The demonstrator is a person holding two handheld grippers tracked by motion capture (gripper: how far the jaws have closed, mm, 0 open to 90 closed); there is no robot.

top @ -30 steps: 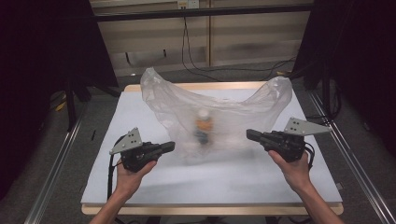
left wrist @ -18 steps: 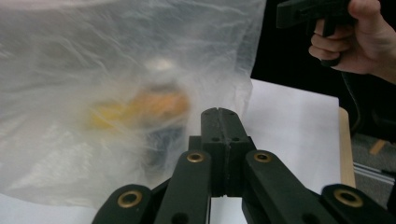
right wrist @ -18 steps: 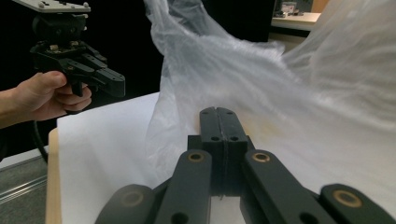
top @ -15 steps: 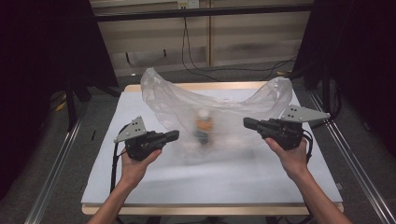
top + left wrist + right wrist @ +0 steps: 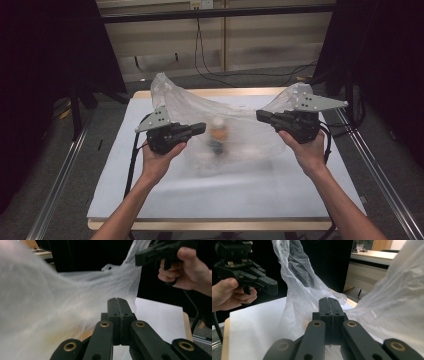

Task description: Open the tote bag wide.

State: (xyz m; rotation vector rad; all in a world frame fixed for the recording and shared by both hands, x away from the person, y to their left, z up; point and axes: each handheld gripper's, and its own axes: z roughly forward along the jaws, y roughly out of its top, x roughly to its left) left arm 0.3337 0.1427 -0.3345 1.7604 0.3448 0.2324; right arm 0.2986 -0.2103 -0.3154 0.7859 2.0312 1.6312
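A clear plastic bag (image 5: 240, 122) hangs stretched between my two grippers above the white table mat (image 5: 165, 200). Inside it, low in the middle, is a small orange bottle with a white cap (image 5: 217, 134), blurred. My left gripper (image 5: 201, 128) is shut on the bag's left edge, and my right gripper (image 5: 260, 116) is shut on its right edge. In the left gripper view the jaws (image 5: 117, 300) are pressed together with film (image 5: 50, 305) draped beside them, and the right gripper (image 5: 141, 258) shows opposite. The right gripper view shows shut jaws (image 5: 329, 300), bag film (image 5: 298, 280) and the left gripper (image 5: 273, 288).
The mat lies on a wooden table (image 5: 215, 224) with metal rails on the floor at the left (image 5: 55, 200) and right (image 5: 390, 195). Cables (image 5: 215, 70) run along the floor behind the table. Dark curtains stand at both sides.
Both hands have risen and come a little closer together. The bag has lifted off the mat with them, and the bottle swings inside it.
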